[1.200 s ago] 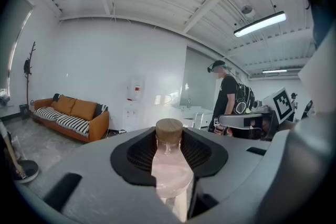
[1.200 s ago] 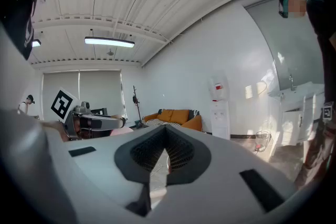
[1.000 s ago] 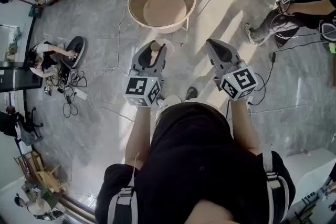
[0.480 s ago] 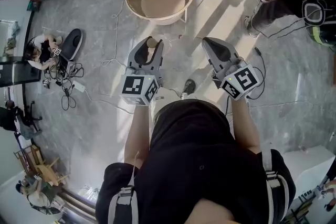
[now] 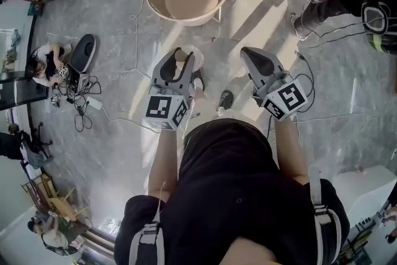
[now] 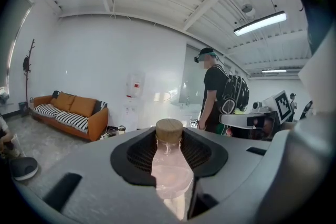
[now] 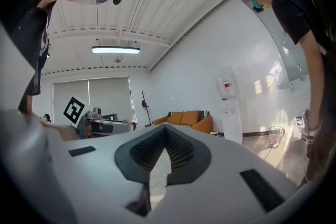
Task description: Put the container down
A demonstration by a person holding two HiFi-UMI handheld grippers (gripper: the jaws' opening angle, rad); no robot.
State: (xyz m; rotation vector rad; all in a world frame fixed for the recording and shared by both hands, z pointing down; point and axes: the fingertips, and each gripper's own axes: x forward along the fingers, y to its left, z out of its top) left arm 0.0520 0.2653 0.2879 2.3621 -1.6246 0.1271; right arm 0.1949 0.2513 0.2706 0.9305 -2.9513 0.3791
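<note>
Over the grey stone floor (image 5: 111, 133), the round wooden desk (image 5: 189, 0) sits no nearer than a moment ago, so the put-down looks not yet begun. The left gripper (image 5: 177, 59) fingers still pinch the clear cork-topped bottle (image 6: 169, 170). The right gripper (image 5: 253, 56) fingers are pressed together on nothing. Loose black cables (image 5: 80, 115) lie nearby.

Bright sun falls in pale stripes on the shiny grey stone floor (image 5: 273, 22), far and to the right. Soft shadows lie beside them. A long white ceiling lamp (image 6: 261, 23) glows in the left gripper view. Both gripper views bend round at the edges, with black corners.
</note>
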